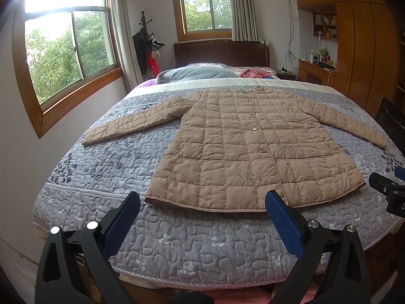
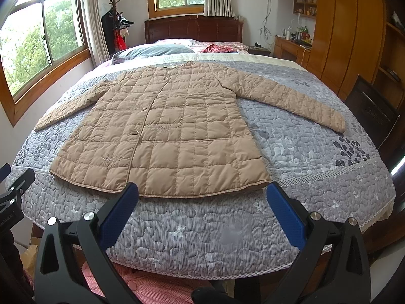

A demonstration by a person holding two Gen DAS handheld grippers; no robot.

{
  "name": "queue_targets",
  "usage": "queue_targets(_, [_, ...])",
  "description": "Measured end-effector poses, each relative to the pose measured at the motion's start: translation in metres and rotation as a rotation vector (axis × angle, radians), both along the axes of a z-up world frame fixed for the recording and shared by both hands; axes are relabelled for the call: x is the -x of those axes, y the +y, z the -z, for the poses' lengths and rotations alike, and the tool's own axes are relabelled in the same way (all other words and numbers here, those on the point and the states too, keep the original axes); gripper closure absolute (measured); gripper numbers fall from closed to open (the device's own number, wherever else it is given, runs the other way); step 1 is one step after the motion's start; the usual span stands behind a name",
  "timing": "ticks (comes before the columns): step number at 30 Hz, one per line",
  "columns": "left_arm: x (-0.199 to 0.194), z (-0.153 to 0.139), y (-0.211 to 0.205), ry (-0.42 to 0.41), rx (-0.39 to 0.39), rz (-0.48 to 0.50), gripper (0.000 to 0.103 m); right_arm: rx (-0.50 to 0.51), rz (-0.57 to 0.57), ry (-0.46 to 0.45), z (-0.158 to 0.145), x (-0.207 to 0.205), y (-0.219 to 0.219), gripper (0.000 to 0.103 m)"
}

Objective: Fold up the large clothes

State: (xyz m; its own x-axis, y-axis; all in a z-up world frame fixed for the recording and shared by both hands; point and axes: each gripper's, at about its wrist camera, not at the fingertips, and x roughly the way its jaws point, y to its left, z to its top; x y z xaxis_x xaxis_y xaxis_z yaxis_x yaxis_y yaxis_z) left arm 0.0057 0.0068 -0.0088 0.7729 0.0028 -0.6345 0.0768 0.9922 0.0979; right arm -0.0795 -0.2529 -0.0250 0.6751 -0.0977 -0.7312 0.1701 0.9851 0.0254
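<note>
Bed (image 1: 83, 177) with grey quilted cover, filling both views. Tan quilted coat (image 1: 253, 147), spread flat and face up on the cover, collar toward the headboard (image 1: 220, 50), hem toward the fingers; long axis running straight away from both grippers, sleeves angled outward and down to either side. Coat untouched, no fold yet made, so judged the very start of the task.

Left gripper (image 1: 202, 202): fingers spread wide, empty, hovering short of the hem, bracketing the coat's left half; hem corner on that side just beyond the left blue pad. Right gripper (image 2: 202, 192): fingers likewise spread wide and empty, bracketing the right half of the hem. Each side of the coat nearer its own gripper; likely first reach forward and outward to a sleeve or hem corner.

Left wrist view: left sleeve cuff (image 1: 87, 139) fully shown, right cuff near the frame edge, the other gripper visible at far right. Right wrist view: right sleeve cuff (image 2: 339, 125) fully shown against bare cover, left cuff foreshortened.
</note>
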Motion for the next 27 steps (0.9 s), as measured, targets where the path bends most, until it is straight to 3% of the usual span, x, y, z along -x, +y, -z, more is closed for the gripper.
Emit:
queue_targets(9, [-0.013, 0.0, -0.007, 0.018, -0.016, 0.0, 0.004, -0.018, -0.008, 0.009, 0.001, -0.012, -0.007, 0.003])
queue_targets(15, [-0.045, 0.006, -0.026, 0.057, -0.04, 0.069, 0.004, -0.108, 0.027, 0.058, 0.013, -0.036, -0.045, 0.003])
queue_targets(18, [-0.078, 0.013, -0.044, 0.134, -0.029, 0.152, 0.004, -0.224, 0.053, 0.106, 0.025, -0.055, -0.082, 0.003])
queue_targets(21, [-0.115, 0.021, -0.07, 0.221, -0.047, 0.23, 0.005, -0.41, 0.107, 0.116, 0.036, -0.074, -0.136, 0.003])
queue_targets(27, [-0.199, 0.03, -0.136, 0.373, -0.074, 0.386, 0.004, -0.497, 0.31, 0.056, 0.038, -0.096, -0.241, 0.003])
